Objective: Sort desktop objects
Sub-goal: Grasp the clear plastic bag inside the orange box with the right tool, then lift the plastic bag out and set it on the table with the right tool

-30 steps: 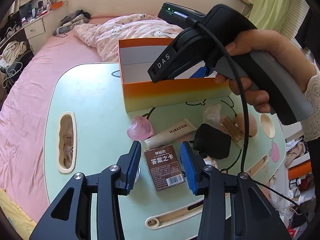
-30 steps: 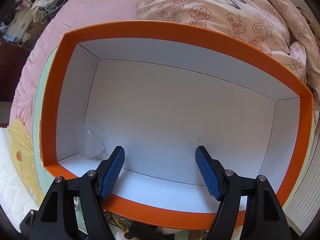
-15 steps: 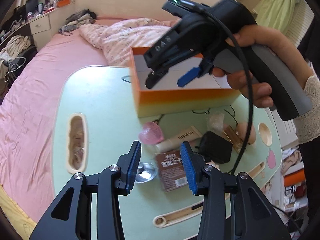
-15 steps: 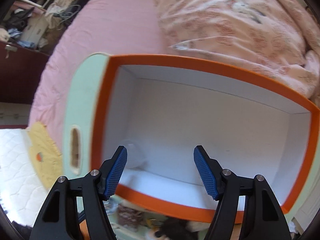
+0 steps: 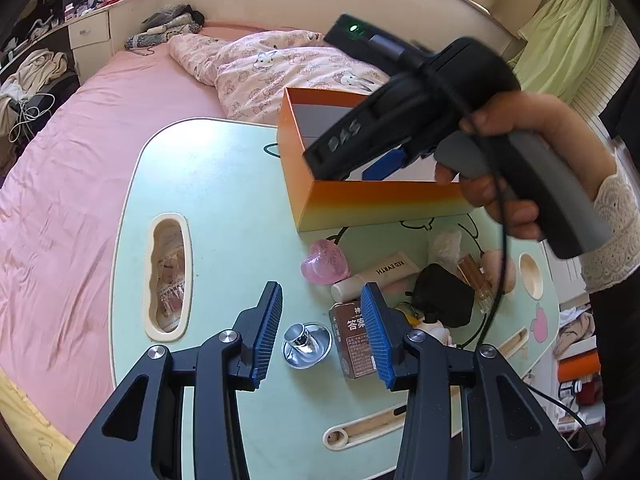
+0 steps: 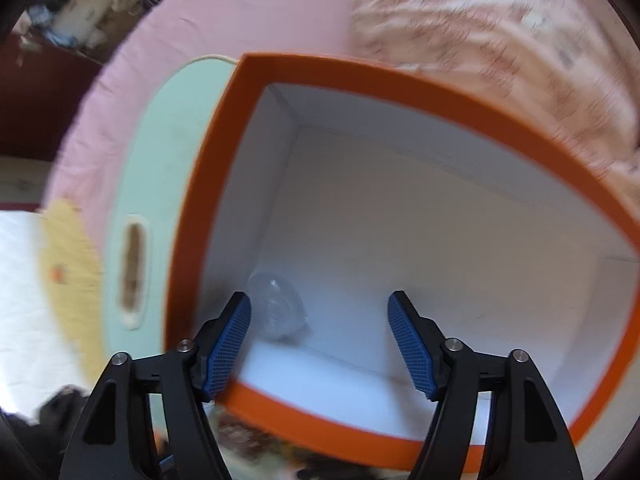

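An orange box (image 5: 376, 206) with a white inside stands at the far side of the pale green table (image 5: 224, 200). In the right wrist view the box (image 6: 400, 80) holds one clear plastic piece (image 6: 276, 312) near its left corner. My right gripper (image 6: 320, 344) is open and empty above the box's near edge. My left gripper (image 5: 320, 336) is open and empty over a shiny metal cap (image 5: 306, 344). A brown card box (image 5: 354, 340), a pink heart (image 5: 325, 267), a white tube (image 5: 376, 276) and a black pouch (image 5: 442, 298) lie nearby.
The table has a handle cut-out (image 5: 168, 276) at the left and a slot (image 5: 372, 426) near the front edge. A small bottle (image 5: 476, 280) and a beige sponge (image 5: 504, 268) lie at the right. A pink bed (image 5: 80, 152) surrounds the table.
The left gripper has drawn back and shifted left, so the metal cap now lies between its fingers instead of the card box. The right gripper has risen and pulled back from inside the box.
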{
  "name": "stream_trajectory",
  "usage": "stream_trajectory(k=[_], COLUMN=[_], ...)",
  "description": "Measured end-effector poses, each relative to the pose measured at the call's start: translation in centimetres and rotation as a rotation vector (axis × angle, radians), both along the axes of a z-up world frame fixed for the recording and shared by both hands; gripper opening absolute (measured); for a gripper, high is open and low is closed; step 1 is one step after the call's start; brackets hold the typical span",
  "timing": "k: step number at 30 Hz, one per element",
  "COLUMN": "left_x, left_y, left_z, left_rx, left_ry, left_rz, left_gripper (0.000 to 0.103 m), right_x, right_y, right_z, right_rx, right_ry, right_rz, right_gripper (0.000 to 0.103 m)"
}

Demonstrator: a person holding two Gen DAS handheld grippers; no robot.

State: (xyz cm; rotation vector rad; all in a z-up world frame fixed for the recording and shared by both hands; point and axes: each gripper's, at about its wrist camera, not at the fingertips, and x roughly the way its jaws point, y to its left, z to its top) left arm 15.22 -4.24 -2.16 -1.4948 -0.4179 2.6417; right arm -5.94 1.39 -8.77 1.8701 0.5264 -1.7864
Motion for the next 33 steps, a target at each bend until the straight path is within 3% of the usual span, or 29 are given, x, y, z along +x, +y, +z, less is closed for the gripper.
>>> stream_trajectory(k=[6, 13, 20, 25, 29, 33], left_x=[0.2, 0.0, 0.2, 0.1, 0.1, 0.2], left_y=[0.1, 0.1, 0.2, 0.0, -0.1, 0.0], left_z=[0.5, 0.4, 0.5, 0.5, 0.1, -0.5], left_rx=[-0.01, -0.01, -0.007, -0.006, -0.006, -0.003], left_ry=[0.009, 0.002, 0.003, -0.001, -0.013, -0.027], left_rz=[-0.005, -0.001, -0.005, -0.001, -0.006, -0.004], left_gripper=[0.043, 0.043, 0.043, 0.043, 0.043, 0.043], right_x=[-0.8, -0.7, -0.6, -0.5, 1.8, 5.9], right_y=[1.1, 1.6, 2.5, 5.1, 7.8, 11.0], right_z=[0.7, 0.6, 1.3, 4.2, 7.7, 8.8], right_rx=[0.048, 0.079, 0.033, -0.065, -0.145, -0.205], right_ry=[0.053, 0.064, 0.101, 0.144, 0.211, 0.227], right_rz=[-0.038, -0.014, -0.03, -0.084, -0.099, -0.098], right_gripper=[0.074, 0.037, 0.036, 0.036, 0.036, 0.036])
